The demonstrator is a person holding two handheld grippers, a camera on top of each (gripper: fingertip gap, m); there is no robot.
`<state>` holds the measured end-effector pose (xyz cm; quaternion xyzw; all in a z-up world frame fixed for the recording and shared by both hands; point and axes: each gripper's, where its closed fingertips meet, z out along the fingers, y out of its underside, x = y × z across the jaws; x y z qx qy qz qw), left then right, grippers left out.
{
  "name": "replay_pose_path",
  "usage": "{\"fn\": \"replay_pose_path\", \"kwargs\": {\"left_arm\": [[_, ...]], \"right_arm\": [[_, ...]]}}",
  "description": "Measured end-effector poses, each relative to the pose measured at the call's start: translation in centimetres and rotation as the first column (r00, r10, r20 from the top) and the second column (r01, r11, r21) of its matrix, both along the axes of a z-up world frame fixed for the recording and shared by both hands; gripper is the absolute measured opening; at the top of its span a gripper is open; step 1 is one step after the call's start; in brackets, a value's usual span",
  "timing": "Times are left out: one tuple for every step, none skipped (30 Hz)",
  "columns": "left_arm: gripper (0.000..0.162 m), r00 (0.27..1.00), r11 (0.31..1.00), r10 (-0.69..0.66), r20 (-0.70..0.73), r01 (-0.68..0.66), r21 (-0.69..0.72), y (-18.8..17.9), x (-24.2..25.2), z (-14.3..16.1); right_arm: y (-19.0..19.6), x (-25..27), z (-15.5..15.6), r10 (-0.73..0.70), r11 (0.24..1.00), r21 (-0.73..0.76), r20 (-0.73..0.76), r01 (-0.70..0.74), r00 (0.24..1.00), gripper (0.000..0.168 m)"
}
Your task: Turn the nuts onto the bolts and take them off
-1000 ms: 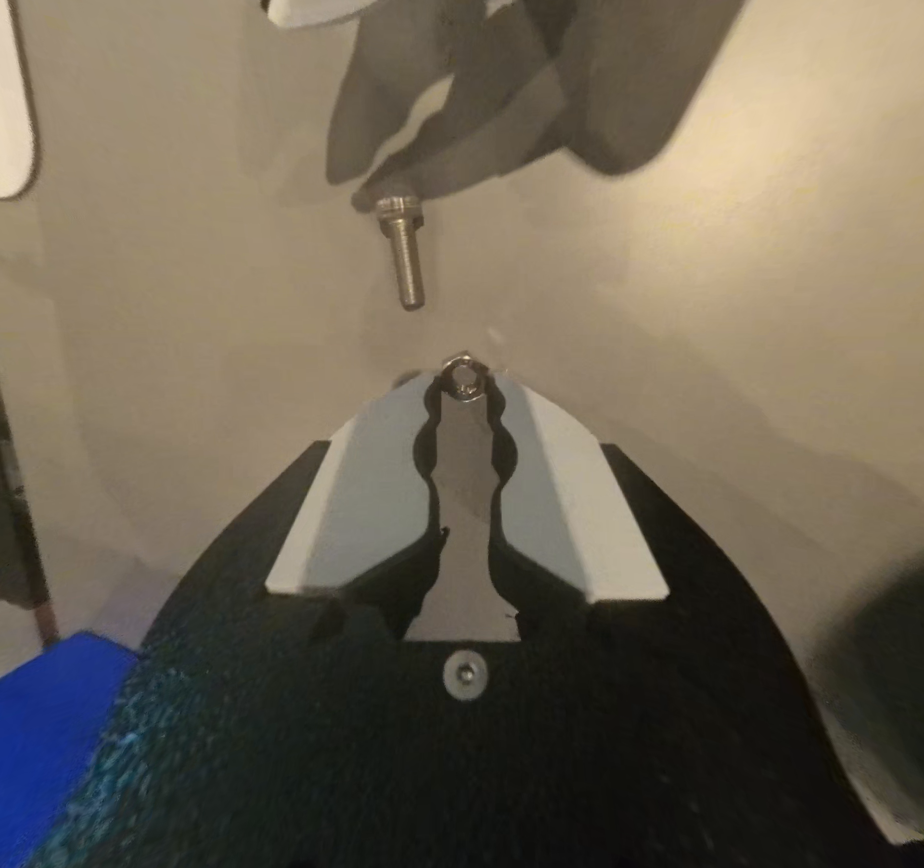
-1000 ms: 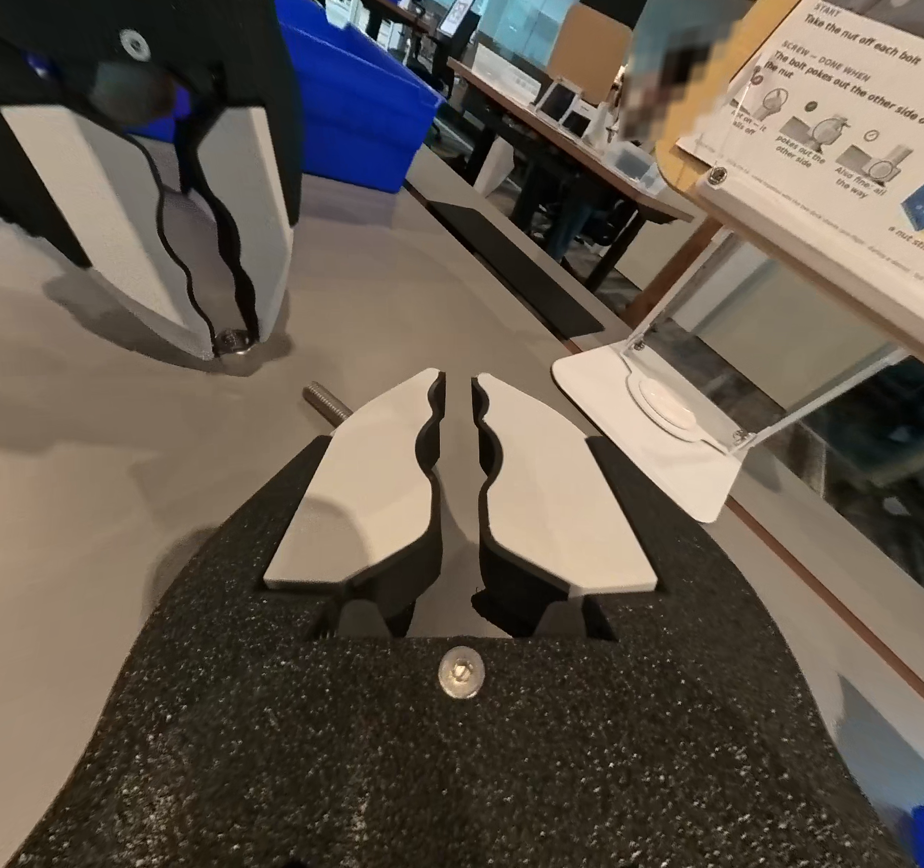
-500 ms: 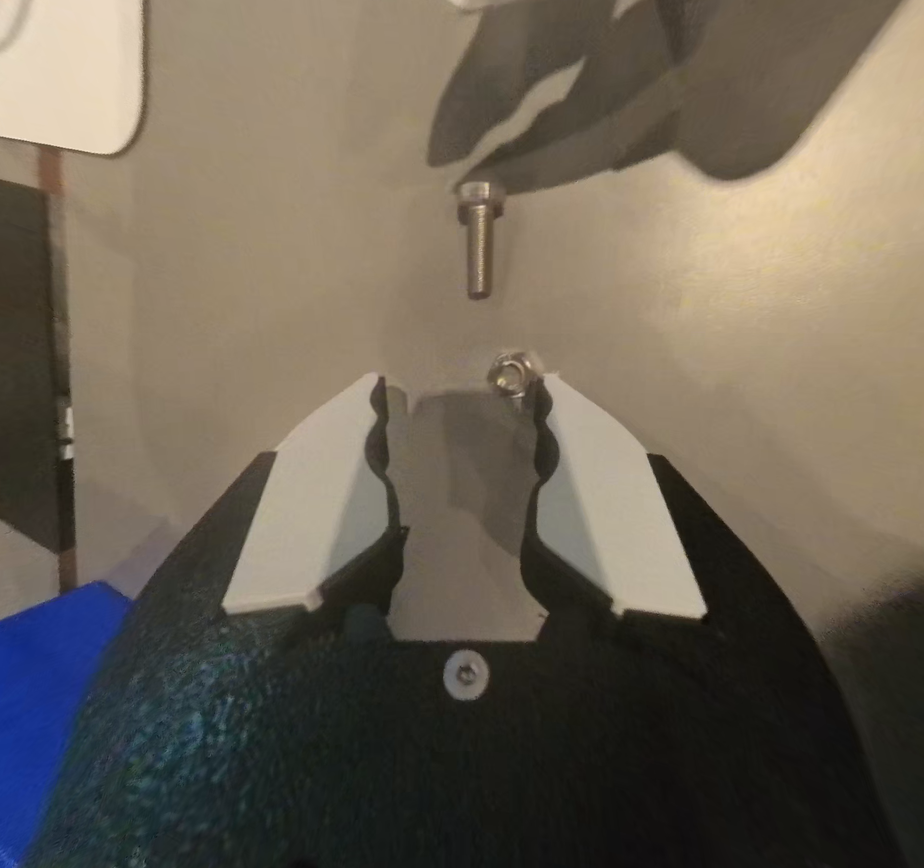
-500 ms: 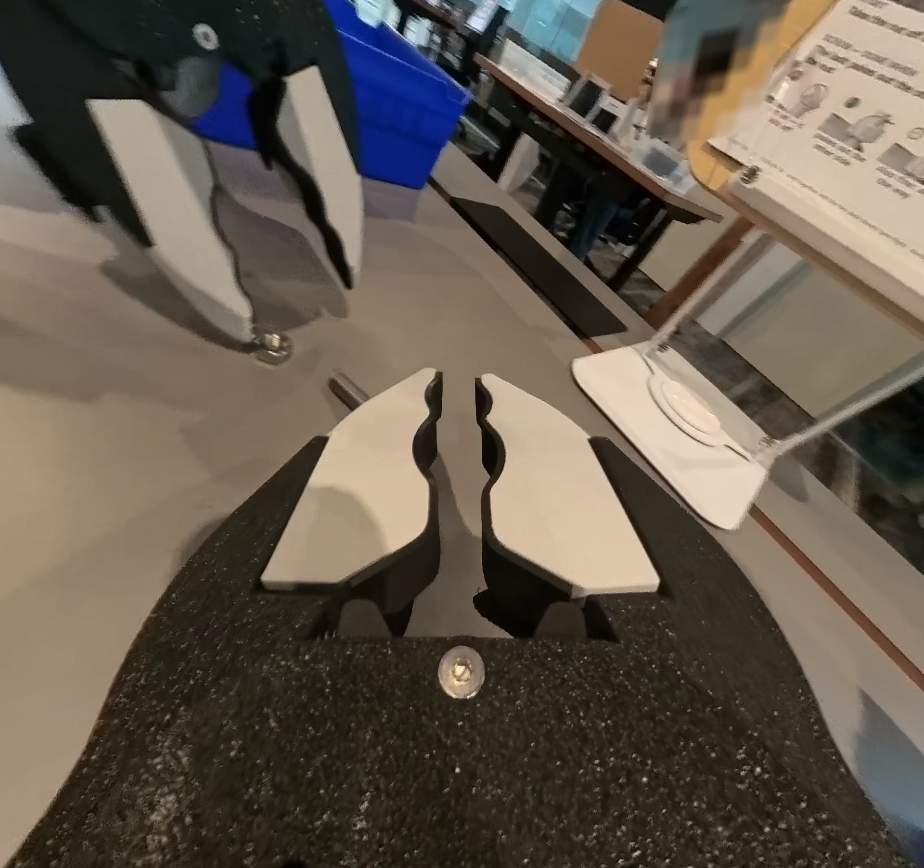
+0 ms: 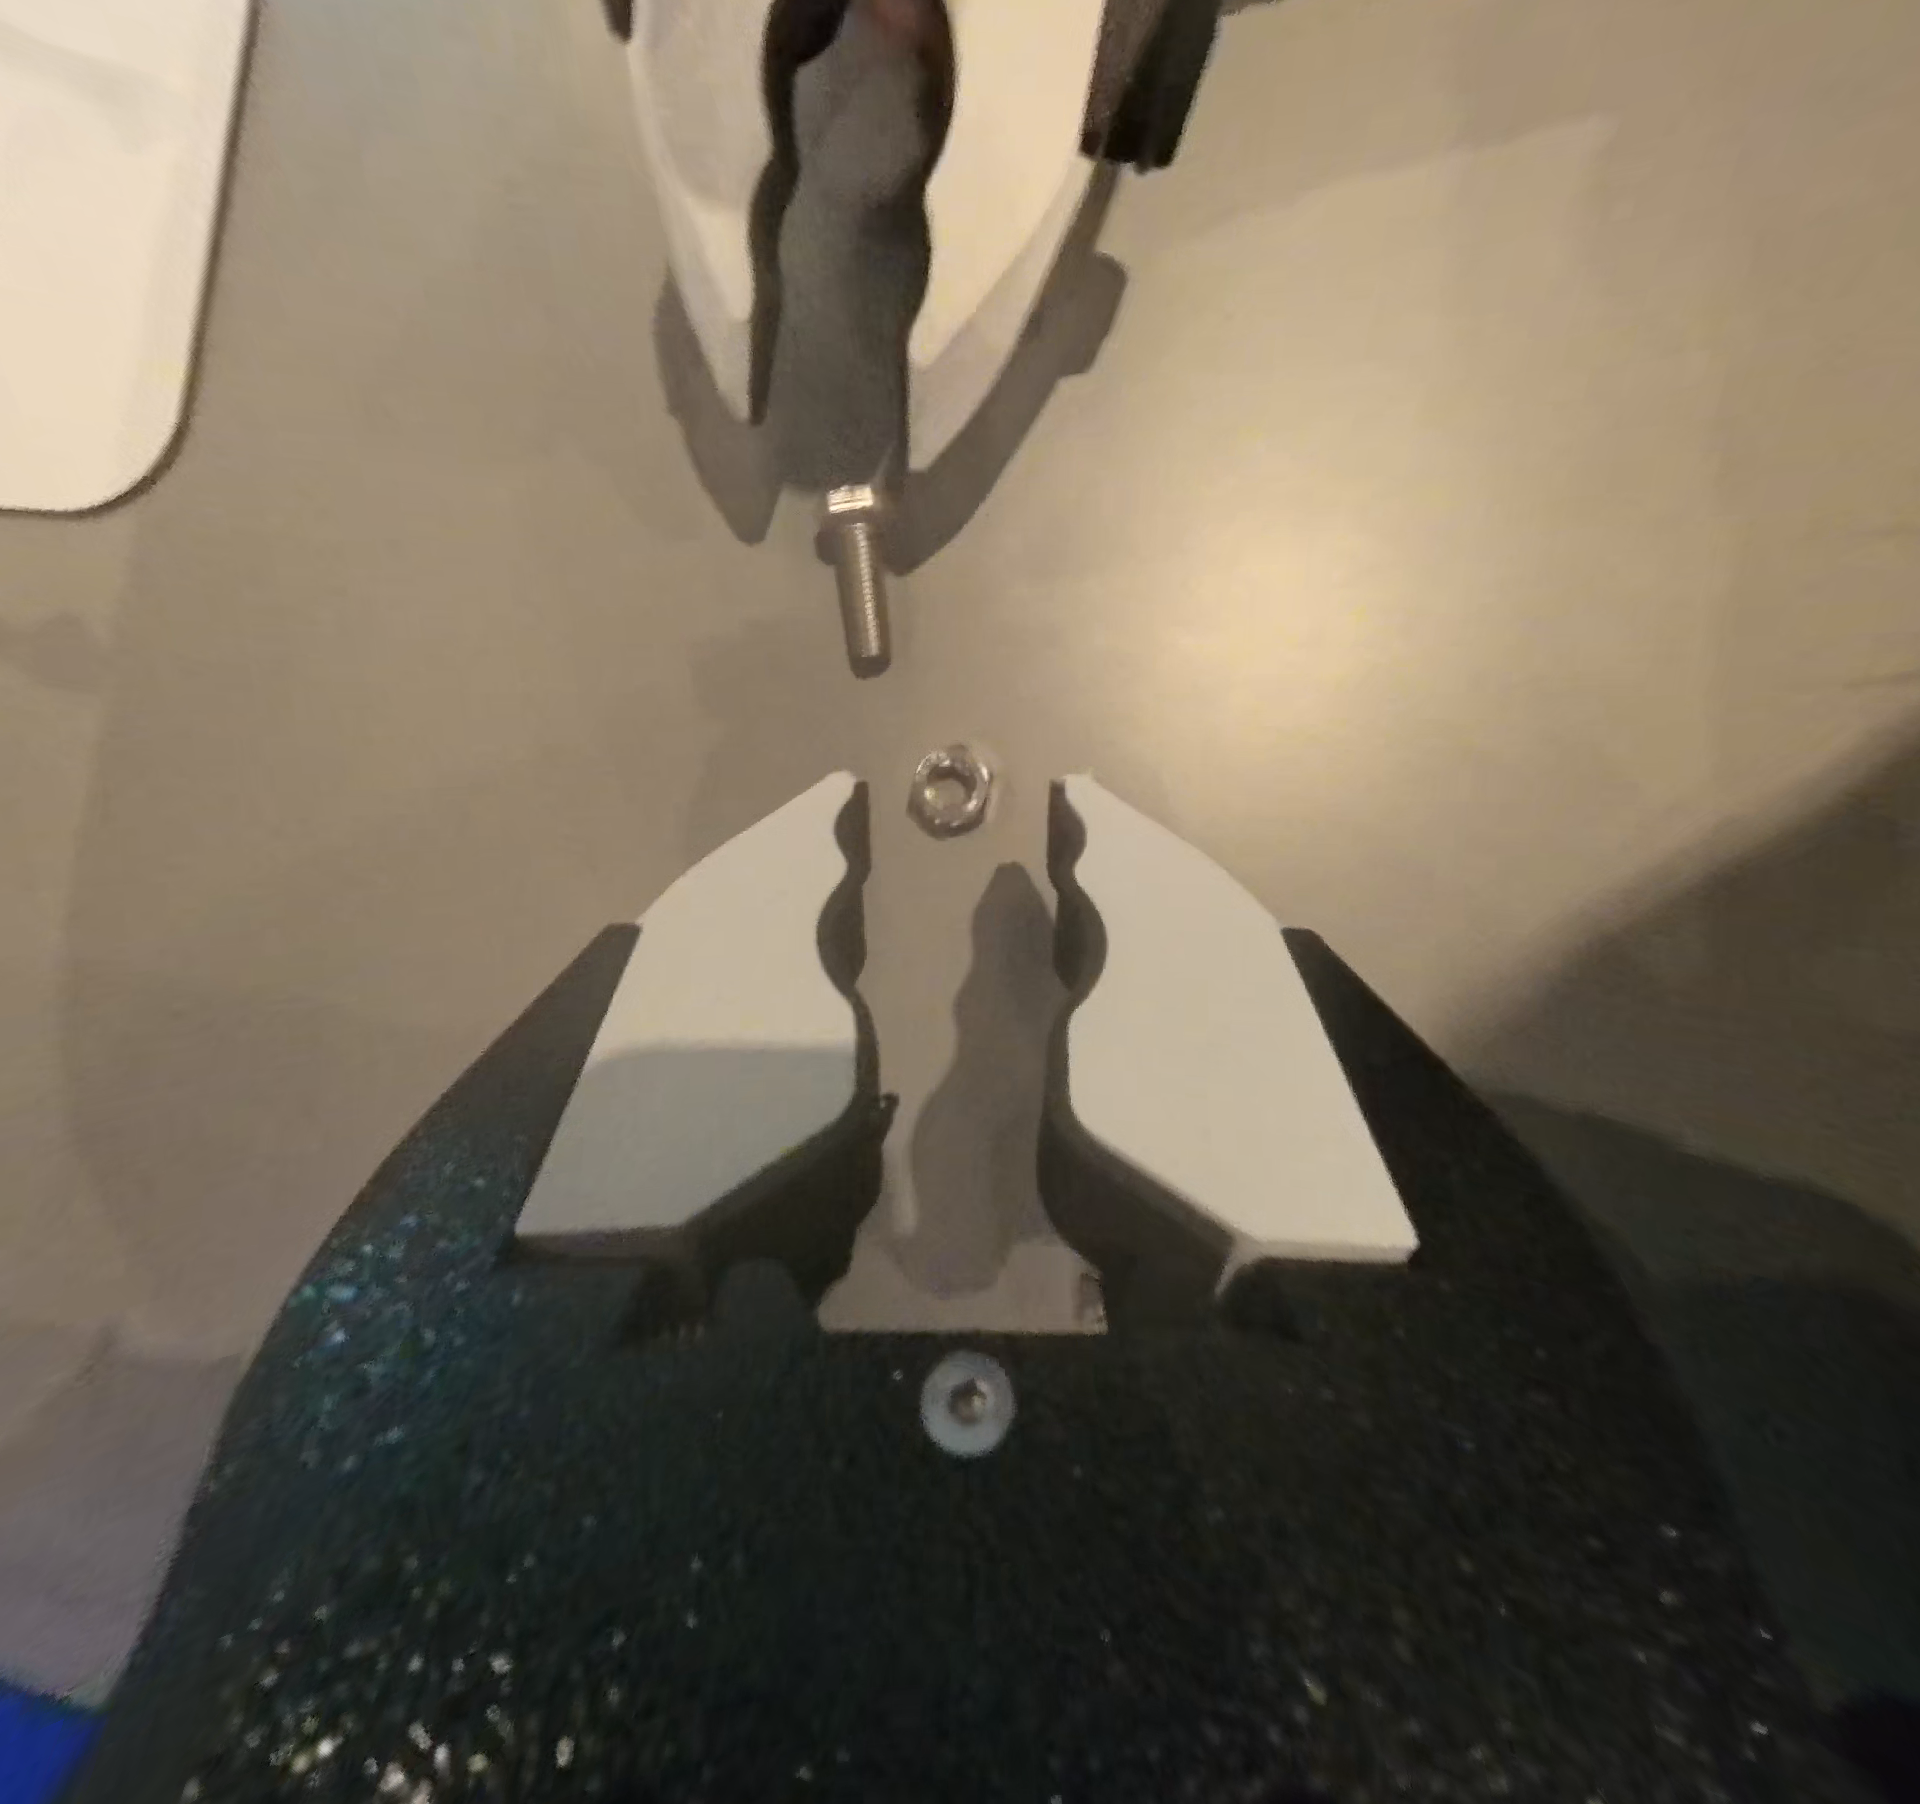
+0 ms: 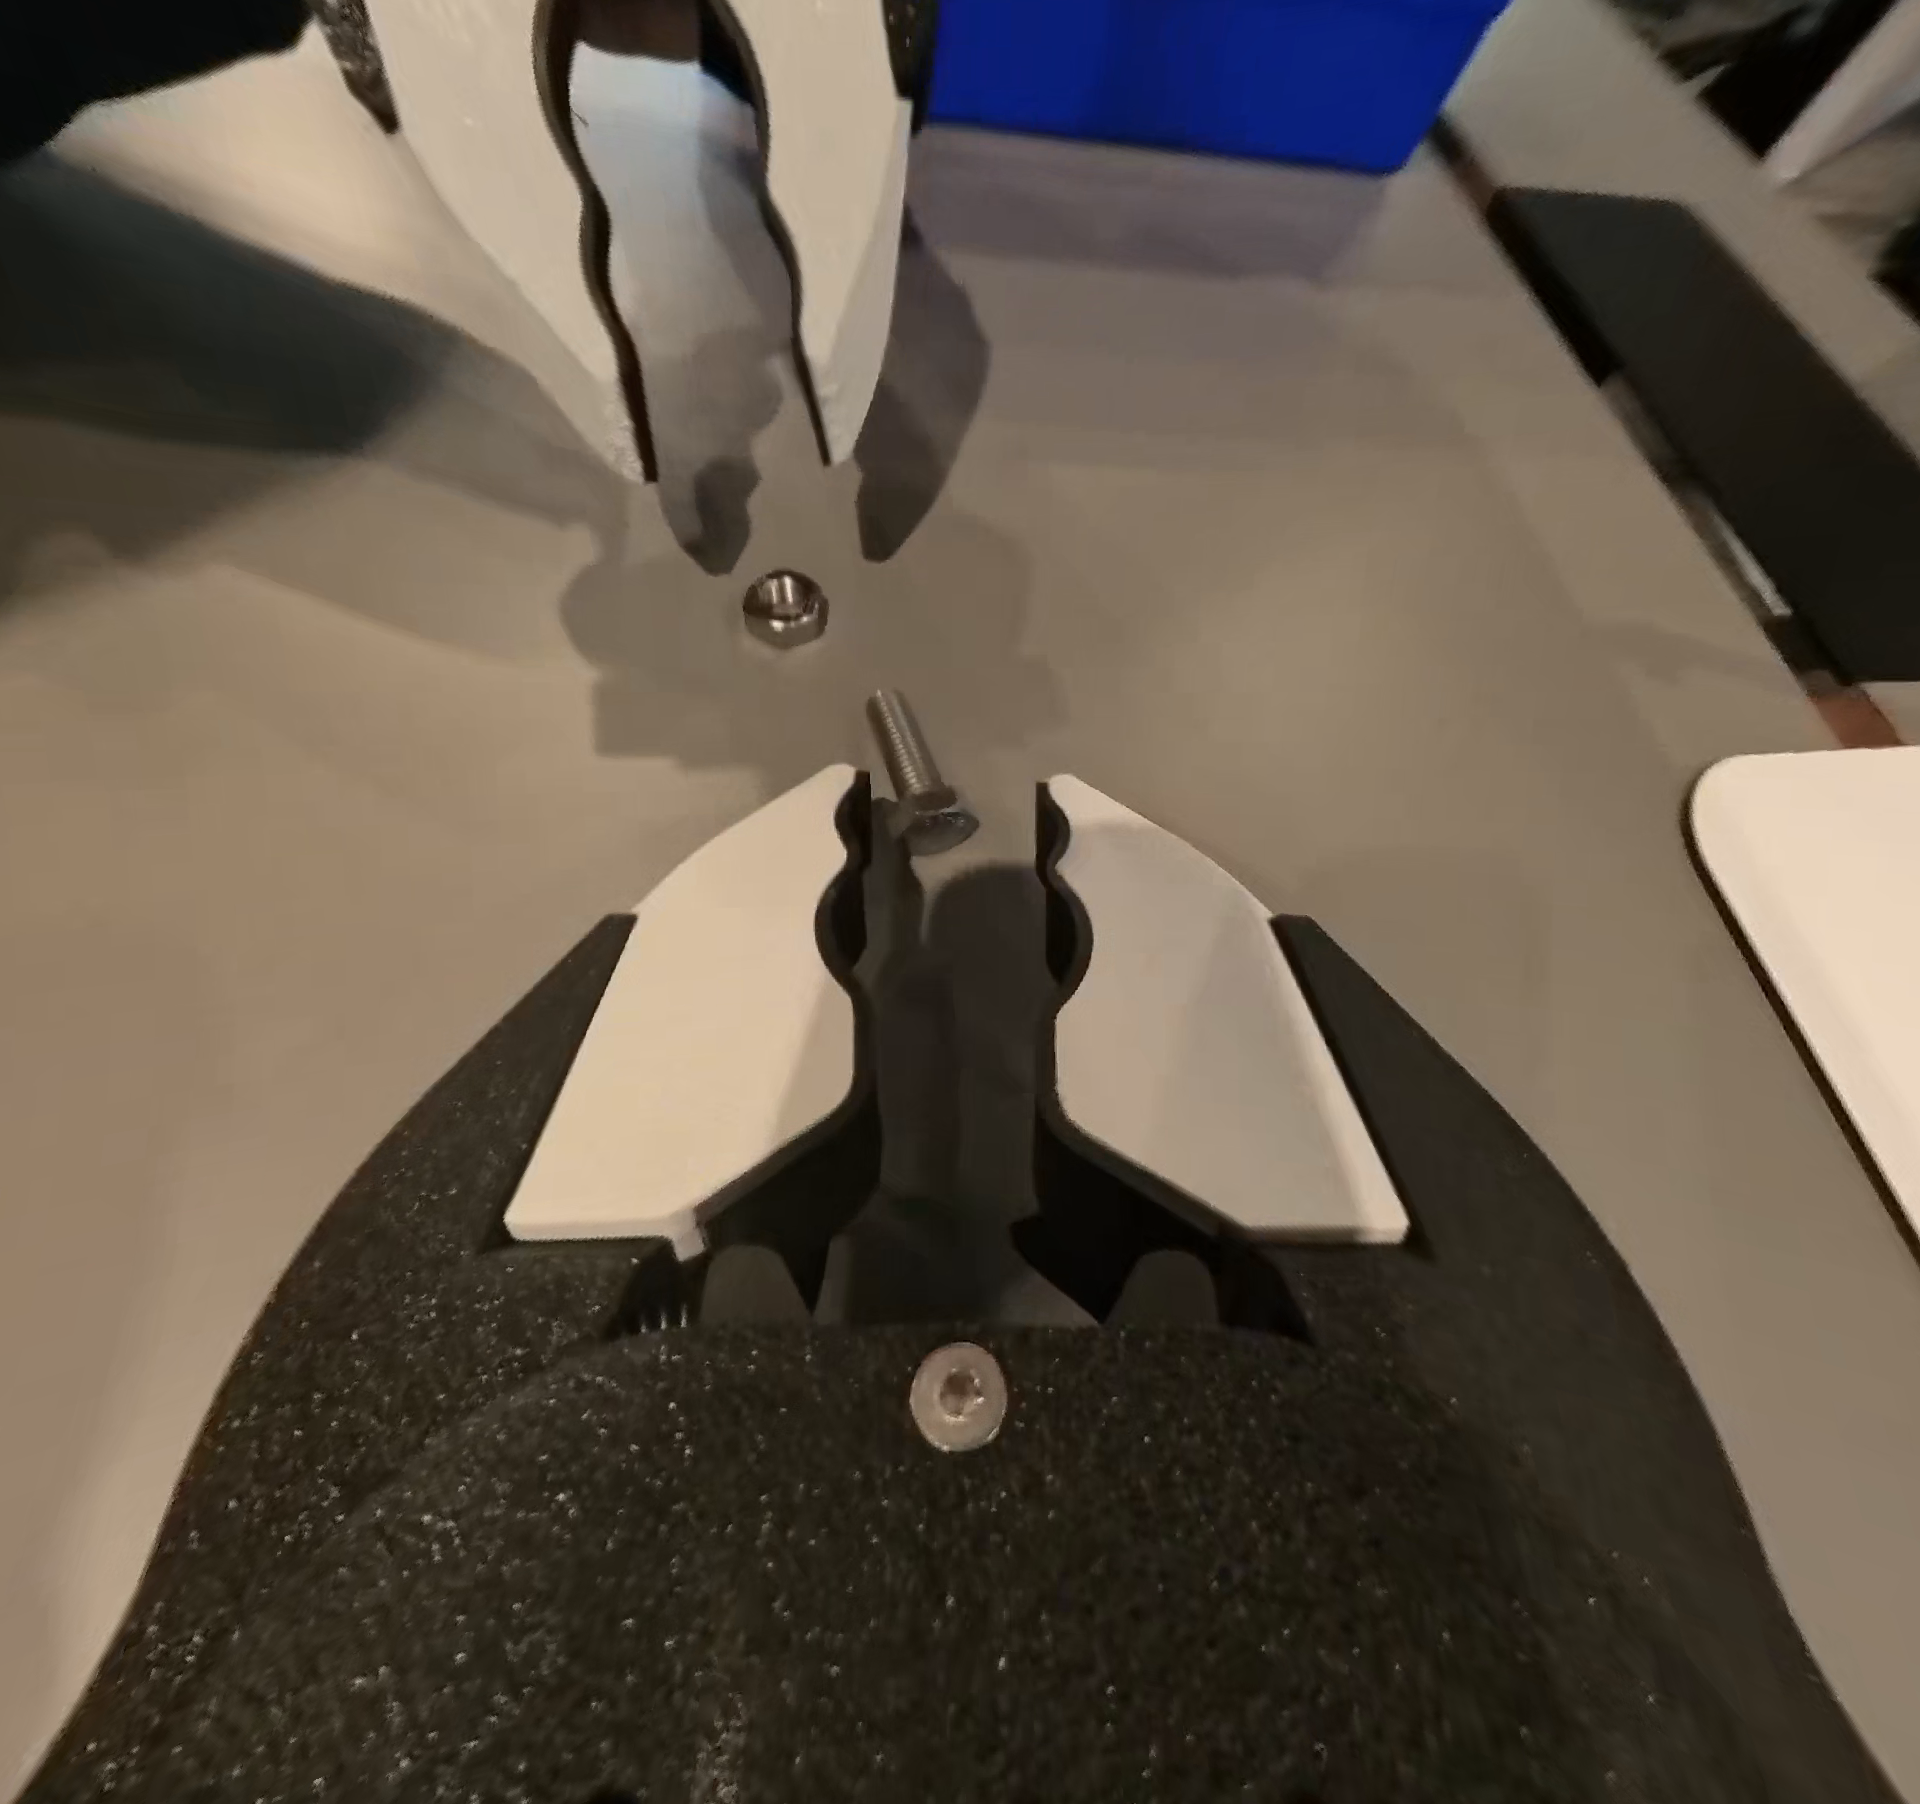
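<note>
A steel hex nut (image 5: 949,794) lies flat on the grey table, loose between the tips of my open left gripper (image 5: 951,786). A steel bolt (image 5: 857,580) lies on the table just beyond it, head away from me. In the right wrist view my right gripper (image 6: 948,780) is open, with the bolt's head (image 6: 925,824) between its tips, close to the left finger, and the shank (image 6: 902,738) pointing at the nut (image 6: 785,605). The two grippers face each other: the right gripper (image 5: 826,414) tops the left wrist view, the left gripper (image 6: 740,471) tops the right wrist view.
A white base plate (image 5: 94,279) lies on the table left of the left gripper; it also shows at the right edge of the right wrist view (image 6: 1829,944). A blue bin (image 6: 1195,19) stands at the table's far side. A black strip (image 6: 1704,383) runs along the table edge. Spacing between my two grippers at the tips: around 8 cm.
The left gripper opened and let go of the nut, which now lies flat between its tips. The right gripper opened and swung round over the bolt, facing the left gripper.
</note>
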<state>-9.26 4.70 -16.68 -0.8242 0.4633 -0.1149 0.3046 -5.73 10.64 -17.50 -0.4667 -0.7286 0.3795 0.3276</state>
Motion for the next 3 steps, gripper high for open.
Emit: {"fn": "replay_pose_path", "kwargs": {"left_arm": [[0.032, 1.0, 1.0, -0.007, -0.004, 0.007, -0.012, 0.0, 0.22, -0.32], [0.032, 1.0, 1.0, -0.01, -0.02, 0.01, -0.025, 0.01, 0.3, -0.76], [0.032, 0.999, 0.999, -0.012, -0.045, 0.01, -0.037, 0.04, 0.26, -1.25]], "right_arm": [[0.04, -0.03, -0.26, 0.019, 1.0, -0.007, 0.02, -0.019, 1.0, 0.03], [-0.01, 0.01, -0.5, 0.04, 0.999, -0.014, 0.04, -0.04, 0.998, 0.029], [0.01, -0.02, -0.65, 0.056, 0.998, -0.014, 0.05, -0.056, 0.997, 0.027]]}}
